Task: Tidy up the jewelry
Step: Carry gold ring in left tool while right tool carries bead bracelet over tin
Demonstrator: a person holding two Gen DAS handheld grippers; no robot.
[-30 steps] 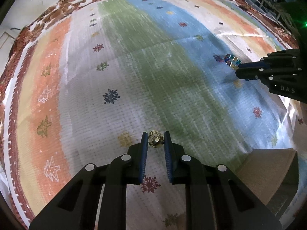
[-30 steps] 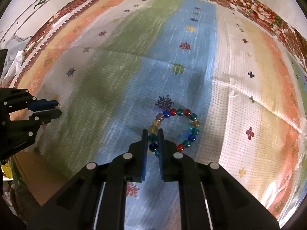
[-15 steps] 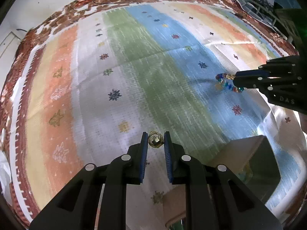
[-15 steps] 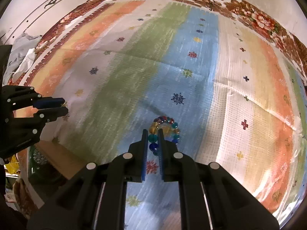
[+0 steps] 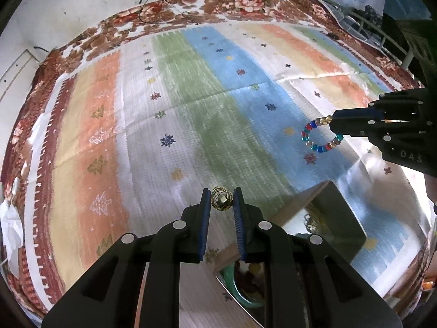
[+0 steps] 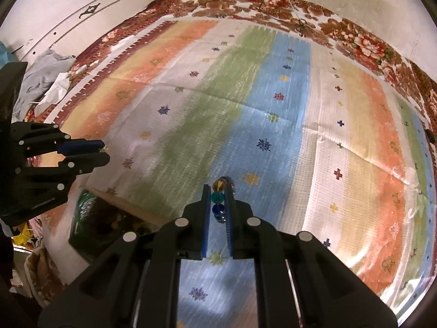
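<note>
My left gripper [image 5: 221,201] is shut on a small gold wire ring [image 5: 221,201] and holds it above the striped cloth; it also shows at the left of the right wrist view [image 6: 101,153]. My right gripper [image 6: 218,199] is shut on a bracelet of coloured beads [image 6: 218,197], lifted off the cloth; in the left wrist view the bracelet [image 5: 318,139] hangs as a loop from the right gripper [image 5: 331,125]. An open jewelry box [image 5: 322,218] with a mirrored lid lies below and between the grippers; it also shows in the right wrist view [image 6: 109,218].
A striped mat [image 5: 218,109] with small snowflake and tree motifs covers a floral bedspread [image 5: 240,2]. Crumpled grey cloth [image 6: 41,82] lies at the far left edge. White walls stand behind.
Both grippers have risen and drawn back with their pieces. The bracelet has left the cloth and hangs from the right gripper. The open box has come into view below.
</note>
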